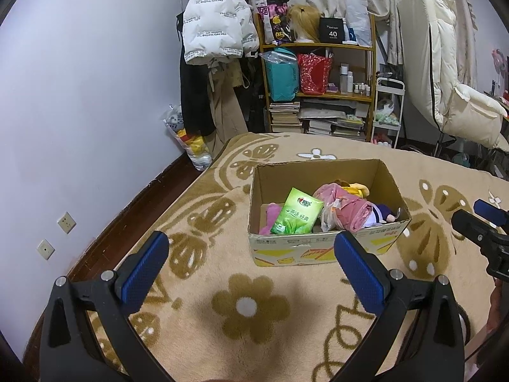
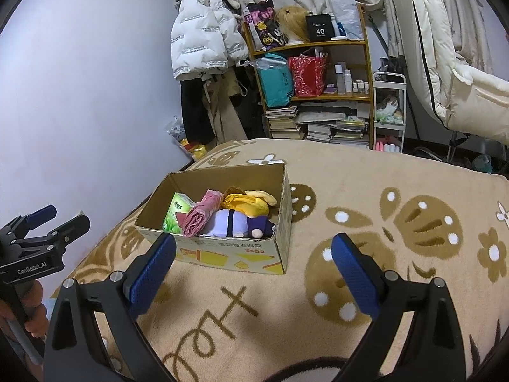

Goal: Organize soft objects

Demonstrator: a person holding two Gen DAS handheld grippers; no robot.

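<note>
An open cardboard box (image 1: 321,246) (image 2: 222,254) sits on the beige patterned blanket. It holds a green tissue pack (image 1: 296,213) (image 2: 176,211), a pink rolled bag (image 1: 345,207) (image 2: 200,216), a purple plush doll (image 1: 386,215) (image 2: 235,224), a yellow plush (image 2: 251,203) and a pink soft toy (image 1: 270,216). My left gripper (image 1: 251,248) is open and empty, just in front of the box. My right gripper (image 2: 253,250) is open and empty, near the box's front right corner. Each gripper also shows in the other's view, the right one (image 1: 483,219) and the left one (image 2: 57,219).
The blanket (image 1: 248,308) (image 2: 381,222) covers a bed. Its left edge drops to a dark floor by a white wall. Behind stand a cluttered wooden shelf (image 1: 318,73) (image 2: 311,73), hanging coats (image 1: 216,22) and a cream padded chair (image 1: 445,79).
</note>
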